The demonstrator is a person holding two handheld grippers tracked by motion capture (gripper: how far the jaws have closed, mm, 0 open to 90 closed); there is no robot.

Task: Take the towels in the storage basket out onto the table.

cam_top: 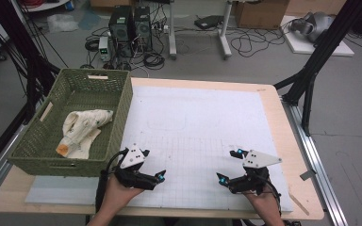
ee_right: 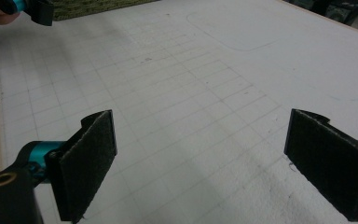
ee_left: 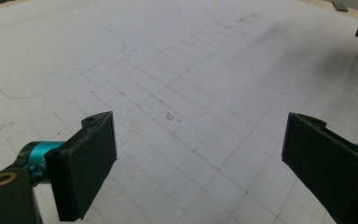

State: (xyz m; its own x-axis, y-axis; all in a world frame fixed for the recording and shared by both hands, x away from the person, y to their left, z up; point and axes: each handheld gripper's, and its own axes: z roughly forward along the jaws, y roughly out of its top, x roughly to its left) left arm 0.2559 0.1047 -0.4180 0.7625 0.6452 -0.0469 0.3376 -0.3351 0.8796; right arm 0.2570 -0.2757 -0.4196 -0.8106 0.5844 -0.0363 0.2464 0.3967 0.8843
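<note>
Left gripper (cam_top: 147,165) and right gripper (cam_top: 230,165) are hovering over the gridded white mat (cam_top: 193,122) on the tabletop, felt-padded fingers (ee_left: 86,163) spread wide, holding nothing. A crumpled cream cloth (cam_top: 82,129) is lying inside the woven green basket (cam_top: 122,110), beside the left gripper.

A basket (cam_top: 118,108) stood on the left part of the table (cam_top: 283,141), its right wall over the left edge of the gridded mat (cam_top: 198,122). A folded cloth (cam_top: 82,129) lay inside the basket, toward its near end. The left gripper (cam_top: 147,165) and right gripper (cam_top: 230,165) sat over the mat's near edge, well apart, nothing between their spread jaws; the left one was just beside the basket's near right corner.
</note>
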